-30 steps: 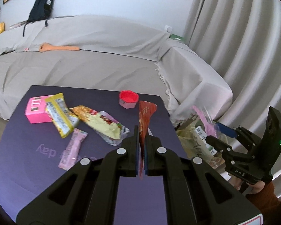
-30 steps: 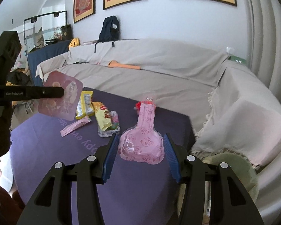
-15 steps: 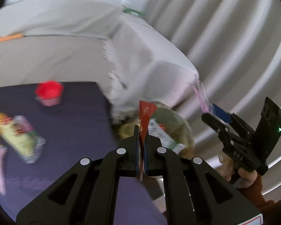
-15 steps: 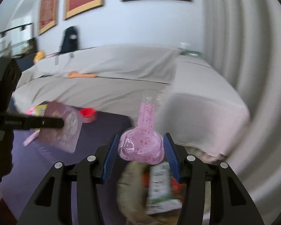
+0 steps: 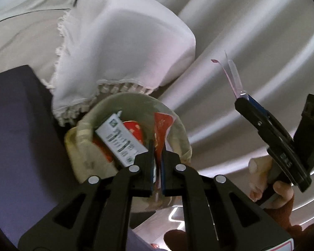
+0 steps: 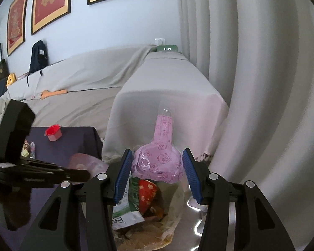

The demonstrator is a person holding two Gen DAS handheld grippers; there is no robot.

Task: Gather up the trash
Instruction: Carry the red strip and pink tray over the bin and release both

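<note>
My left gripper [image 5: 157,146] is shut on a flat red wrapper [image 5: 162,125], which stands upright over the bag-lined trash bin [image 5: 183,133]. A white and green carton [image 5: 119,142] and a red pack [image 5: 135,128] lie inside the bin. My right gripper [image 6: 156,152] is shut on a pink panda-print pouch [image 6: 159,161], spout up, held above the same bin [image 6: 176,207]. In the left wrist view the right gripper [image 5: 241,98] is to the right of the bin, with the pouch [image 5: 232,77] edge-on. In the right wrist view the left gripper [image 6: 85,174] comes in from the left.
The purple table [image 6: 79,140] stands left of the bin, with a red cup [image 6: 53,132] and some wrappers [image 6: 29,149] on it. A cloth-covered sofa arm [image 5: 125,52] rises just behind the bin. Grey curtains [image 6: 261,83] hang to the right. A person's hand [image 5: 259,177] holds the right gripper.
Both grippers swung right from over the table to above the bin, each keeping its item. The left one tilted downward, so the bin's contents now fill its view.
</note>
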